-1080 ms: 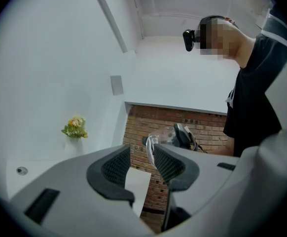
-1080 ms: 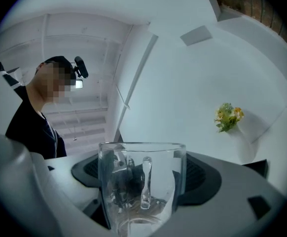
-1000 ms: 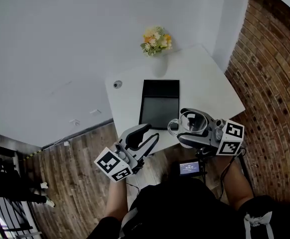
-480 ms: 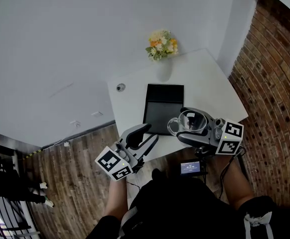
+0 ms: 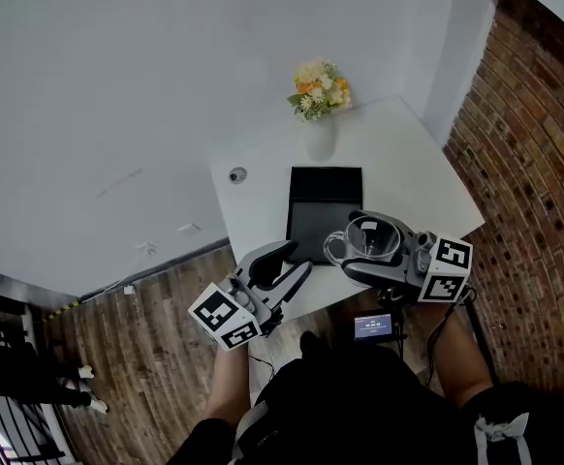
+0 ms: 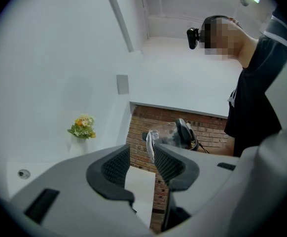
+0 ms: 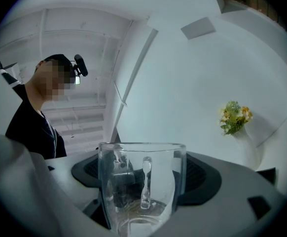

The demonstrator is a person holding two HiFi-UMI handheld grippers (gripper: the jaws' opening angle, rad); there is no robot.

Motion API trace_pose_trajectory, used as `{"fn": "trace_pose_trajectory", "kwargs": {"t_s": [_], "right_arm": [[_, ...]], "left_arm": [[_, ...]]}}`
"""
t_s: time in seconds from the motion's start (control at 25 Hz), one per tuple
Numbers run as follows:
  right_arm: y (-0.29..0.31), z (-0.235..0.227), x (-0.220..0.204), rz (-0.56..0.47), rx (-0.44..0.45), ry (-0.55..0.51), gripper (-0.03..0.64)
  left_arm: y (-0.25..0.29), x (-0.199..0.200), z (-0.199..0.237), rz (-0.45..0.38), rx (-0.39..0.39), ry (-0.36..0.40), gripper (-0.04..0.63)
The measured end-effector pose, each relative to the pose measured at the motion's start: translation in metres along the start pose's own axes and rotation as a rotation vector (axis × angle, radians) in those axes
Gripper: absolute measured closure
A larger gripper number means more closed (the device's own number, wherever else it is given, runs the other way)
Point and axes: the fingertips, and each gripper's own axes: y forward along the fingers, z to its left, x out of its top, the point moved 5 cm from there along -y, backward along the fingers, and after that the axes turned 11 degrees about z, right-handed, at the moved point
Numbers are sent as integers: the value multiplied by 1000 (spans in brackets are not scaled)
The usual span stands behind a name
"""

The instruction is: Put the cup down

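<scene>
My right tongs [image 5: 353, 252] level over the tabletop's [image 5: 398, 163] near edge, clamped on one glass cup [image 5: 372, 236]; left tongs [image 5: 293, 261] apart, empty.

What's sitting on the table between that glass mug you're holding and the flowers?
A flat black rectangular tray lies between the clear glass mug and the white vase of flowers, in the head view.

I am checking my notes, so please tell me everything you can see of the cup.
The cup is a clear glass mug, empty as far as shows, with a straight wall and one glass handle. It stands upright between the jaws of the right hand-held gripper, which press its two sides. It is held over the near edge of the white table, beside the black tray.
</scene>
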Motion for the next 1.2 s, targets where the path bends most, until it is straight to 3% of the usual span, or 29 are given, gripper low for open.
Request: {"fn": "trace_pose_trajectory", "kwargs": {"t_s": [0.4, 0.76, 1.0, 1.2], "right_arm": [[12, 0, 0, 13, 0, -9, 192], [25, -36, -4, 33, -32, 26, 190], [39, -88, -4, 51, -111, 44, 192], [63, -137, -13, 111, -230, -48, 192]], "left_arm": [[-5, -1, 8, -7, -12, -14, 453], [3, -7, 24, 13, -4, -58, 453], [15, -4, 45, 16, 1, -91, 453], [20, -1, 60, 21, 0, -123, 453]]}}
